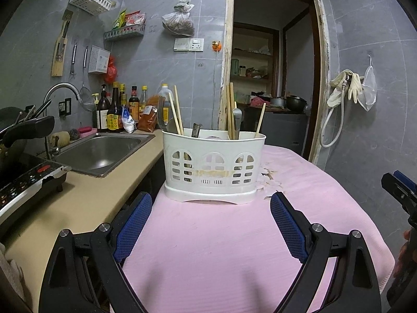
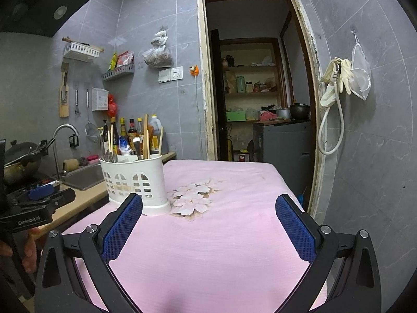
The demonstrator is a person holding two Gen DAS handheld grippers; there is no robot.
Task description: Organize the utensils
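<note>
A white plastic utensil holder [image 1: 212,167] stands on the pink tablecloth [image 1: 221,247], straight ahead of my left gripper [image 1: 211,204]. It holds wooden chopsticks [image 1: 177,113], a spoon and other metal utensils [image 1: 237,124]. My left gripper is open and empty, a short way in front of the holder. In the right wrist view the holder [image 2: 135,182] stands to the left, beyond my right gripper [image 2: 208,206], which is open and empty over the cloth [image 2: 221,234]. The left gripper shows at that view's left edge [image 2: 39,203].
A counter with a steel sink [image 1: 104,151], a tap, sauce bottles [image 1: 117,112] and an induction cooker [image 1: 23,180] with a wok runs along the left. An open doorway [image 1: 271,78] lies behind the table. Gloves and a hose [image 1: 346,88] hang on the right wall.
</note>
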